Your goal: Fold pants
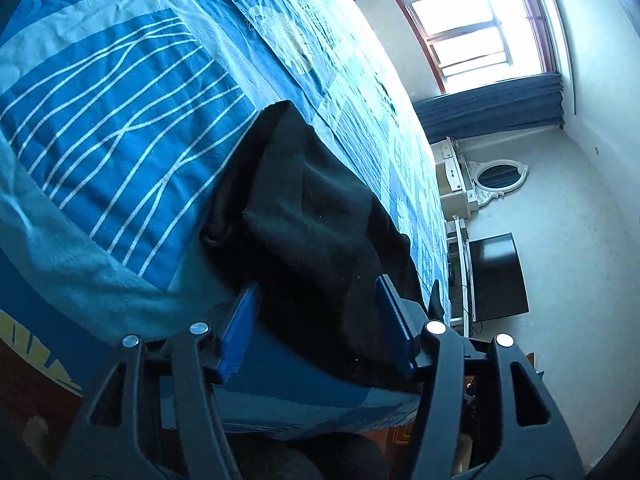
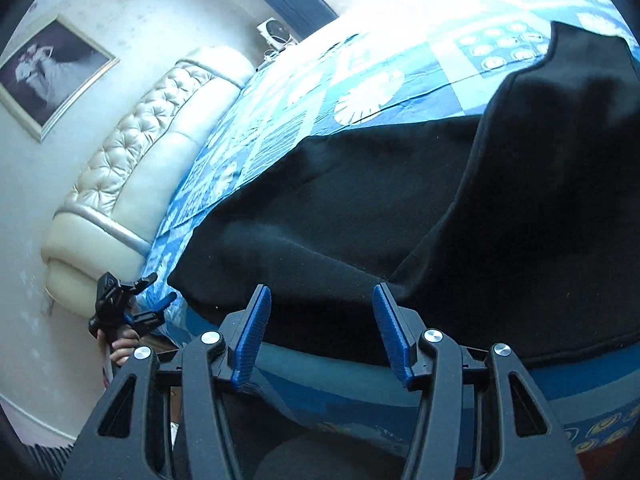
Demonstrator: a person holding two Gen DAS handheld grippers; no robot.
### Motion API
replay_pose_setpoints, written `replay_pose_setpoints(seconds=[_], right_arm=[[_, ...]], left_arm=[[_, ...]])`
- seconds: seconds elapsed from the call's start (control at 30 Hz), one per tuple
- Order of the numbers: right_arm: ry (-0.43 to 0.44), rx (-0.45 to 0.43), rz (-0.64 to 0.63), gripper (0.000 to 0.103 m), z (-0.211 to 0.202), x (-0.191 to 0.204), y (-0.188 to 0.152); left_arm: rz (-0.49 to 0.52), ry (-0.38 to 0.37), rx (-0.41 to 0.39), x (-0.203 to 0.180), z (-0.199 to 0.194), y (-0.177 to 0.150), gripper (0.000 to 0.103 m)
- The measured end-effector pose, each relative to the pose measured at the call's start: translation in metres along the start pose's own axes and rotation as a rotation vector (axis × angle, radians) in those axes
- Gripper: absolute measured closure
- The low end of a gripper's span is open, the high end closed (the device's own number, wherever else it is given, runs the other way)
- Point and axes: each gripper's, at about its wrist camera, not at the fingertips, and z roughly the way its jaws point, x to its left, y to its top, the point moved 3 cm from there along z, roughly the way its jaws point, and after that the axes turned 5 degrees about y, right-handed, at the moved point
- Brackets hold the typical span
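Black pants (image 1: pixel 312 216) lie on the blue patterned bedspread (image 1: pixel 120 112) near the bed's front edge. In the right wrist view the pants (image 2: pixel 380 208) spread wide, with one part folded over on the right (image 2: pixel 560 152). My left gripper (image 1: pixel 316 292) is open, its blue fingers on either side of the pants' near edge at the bed edge. My right gripper (image 2: pixel 320 292) is open, its blue fingers just in front of the pants' near hem. The left gripper also shows in the right wrist view (image 2: pixel 154 290), held in a hand at the bed's left corner.
A padded cream headboard (image 2: pixel 132 152) stands at the bed's left end. A framed picture (image 2: pixel 48 72) hangs on the wall. A window with dark curtains (image 1: pixel 476 32), an oval mirror (image 1: pixel 500 176) and a dark TV screen (image 1: pixel 496 276) are beyond the bed.
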Motion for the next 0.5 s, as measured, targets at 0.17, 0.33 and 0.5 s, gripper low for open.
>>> replay_pose_setpoints(seconds=[0.17, 0.33, 0.5], right_arm=[[0.058, -0.017, 0.129, 0.049, 0.010, -0.009, -0.009], [-0.008, -0.057, 0.289, 0.048, 0.017, -0.027, -0.007], [-0.052, -0.102, 0.364, 0.049, 0.020, -0.035, -0.001]], left_arm=[[-0.009, 0.053, -0.015, 0.001, 0.014, 0.002, 0.046], [0.008, 0.105, -0.021, 0.000, 0.020, 0.006, 0.054], [0.027, 0.154, 0.012, 0.005, 0.031, 0.009, 0.083]])
